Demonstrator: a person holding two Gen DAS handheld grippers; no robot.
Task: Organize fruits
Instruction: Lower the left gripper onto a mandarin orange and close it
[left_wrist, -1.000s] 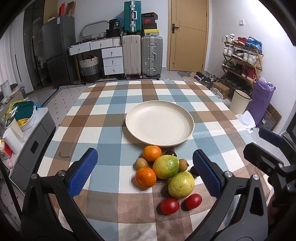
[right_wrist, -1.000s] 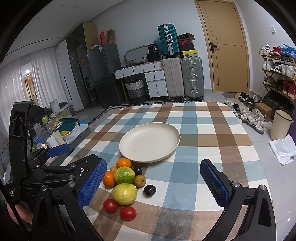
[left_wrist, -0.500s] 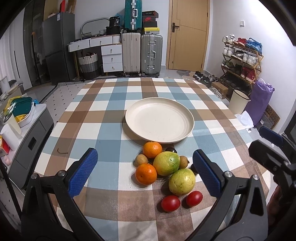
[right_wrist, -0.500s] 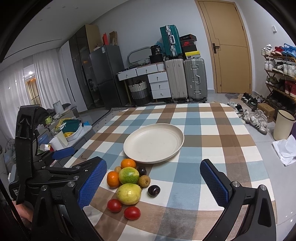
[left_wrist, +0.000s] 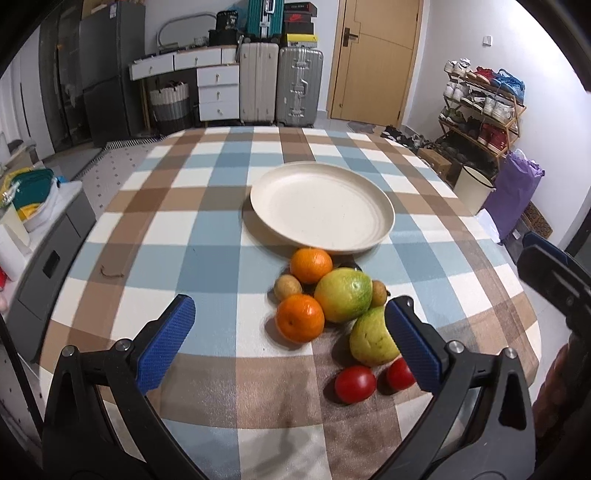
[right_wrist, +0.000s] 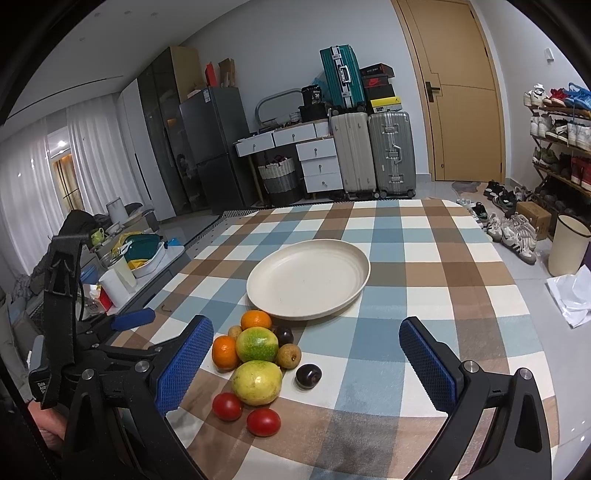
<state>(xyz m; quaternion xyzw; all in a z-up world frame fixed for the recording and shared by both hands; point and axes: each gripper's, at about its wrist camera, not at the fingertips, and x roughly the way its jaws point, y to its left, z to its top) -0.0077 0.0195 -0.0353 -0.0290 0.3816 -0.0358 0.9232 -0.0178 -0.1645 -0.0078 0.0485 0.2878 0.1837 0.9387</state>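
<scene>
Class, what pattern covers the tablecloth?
The tablecloth has blue, brown and white checks, clearest in the right wrist view.

The room is evenly and softly lit. Fruits cast short soft shadows on the desk (left_wrist: 207, 258). Fisheye distortion bends the edges, corners are black, and the left wrist view is slightly blurred.
</scene>
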